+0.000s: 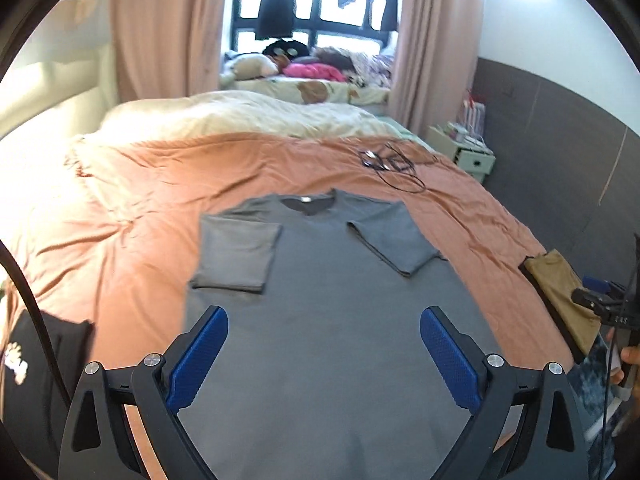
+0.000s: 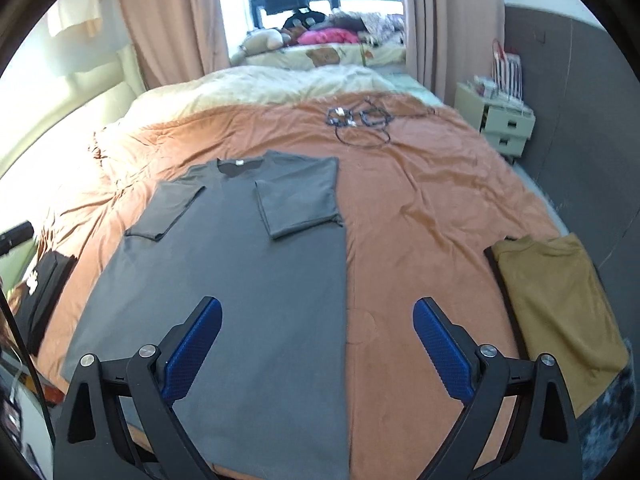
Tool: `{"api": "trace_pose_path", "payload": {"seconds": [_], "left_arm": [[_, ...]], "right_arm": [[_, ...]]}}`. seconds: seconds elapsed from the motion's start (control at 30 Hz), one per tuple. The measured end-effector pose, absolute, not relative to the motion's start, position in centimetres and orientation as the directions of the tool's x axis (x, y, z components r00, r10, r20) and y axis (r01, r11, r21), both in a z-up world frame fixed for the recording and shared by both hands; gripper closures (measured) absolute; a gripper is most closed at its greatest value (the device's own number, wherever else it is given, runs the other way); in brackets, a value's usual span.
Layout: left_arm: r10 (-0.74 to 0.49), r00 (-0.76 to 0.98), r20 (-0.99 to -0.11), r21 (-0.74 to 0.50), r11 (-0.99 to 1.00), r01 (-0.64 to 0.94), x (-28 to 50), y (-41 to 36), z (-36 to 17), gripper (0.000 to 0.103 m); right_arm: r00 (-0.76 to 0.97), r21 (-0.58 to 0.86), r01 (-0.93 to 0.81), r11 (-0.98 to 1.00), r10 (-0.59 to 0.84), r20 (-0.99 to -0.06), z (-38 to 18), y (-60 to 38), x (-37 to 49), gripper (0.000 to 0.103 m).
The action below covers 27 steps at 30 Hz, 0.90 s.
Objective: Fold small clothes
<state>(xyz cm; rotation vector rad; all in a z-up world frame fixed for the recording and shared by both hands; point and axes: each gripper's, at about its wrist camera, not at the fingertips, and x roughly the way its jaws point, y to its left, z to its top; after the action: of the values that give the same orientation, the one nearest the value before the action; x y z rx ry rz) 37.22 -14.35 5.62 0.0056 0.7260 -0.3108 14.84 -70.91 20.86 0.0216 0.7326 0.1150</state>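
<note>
A grey T-shirt (image 1: 320,320) lies flat on the orange bedspread (image 1: 152,184), collar away from me, both sleeves folded in over its body. It also shows in the right wrist view (image 2: 240,280). My left gripper (image 1: 324,320) is open and empty, hovering above the shirt's lower middle. My right gripper (image 2: 318,312) is open and empty, above the shirt's right edge near the hem. A folded mustard garment (image 2: 560,300) lies at the bed's right edge. A folded black garment with a white print (image 2: 44,288) lies at the left edge.
A tangle of black cables (image 2: 360,120) lies on the far part of the bedspread. A cream duvet (image 2: 280,84) is bunched beyond it. A pale nightstand with drawers (image 2: 504,120) stands at the right by the grey wall. The other gripper (image 1: 604,304) shows at the right edge.
</note>
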Motion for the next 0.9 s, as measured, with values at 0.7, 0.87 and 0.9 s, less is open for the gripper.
{"api": "trace_pose_path", "payload": {"seconds": [0.7, 0.87, 0.9], "left_arm": [[-0.258, 0.720, -0.644, -0.144, 0.965, 0.217, 24.4, -2.9, 3.6, 0.000], [-0.260, 0.707, -0.658, -0.157, 0.965, 0.209, 22.3, -1.2, 1.4, 0.000], [-0.258, 0.706, -0.660, -0.156, 0.966, 0.207, 21.7, -0.7, 0.7, 0.000]], "right_arm": [[0.788, 0.101, -0.116, 0.988, 0.153, -0.597, 19.0, -72.7, 0.5, 0.007], [0.784, 0.126, -0.103, 0.987, 0.158, -0.601, 17.9, -73.8, -1.3, 0.007], [0.782, 0.132, -0.101, 0.986, 0.161, -0.602, 17.8, -74.0, -1.5, 0.007]]}}
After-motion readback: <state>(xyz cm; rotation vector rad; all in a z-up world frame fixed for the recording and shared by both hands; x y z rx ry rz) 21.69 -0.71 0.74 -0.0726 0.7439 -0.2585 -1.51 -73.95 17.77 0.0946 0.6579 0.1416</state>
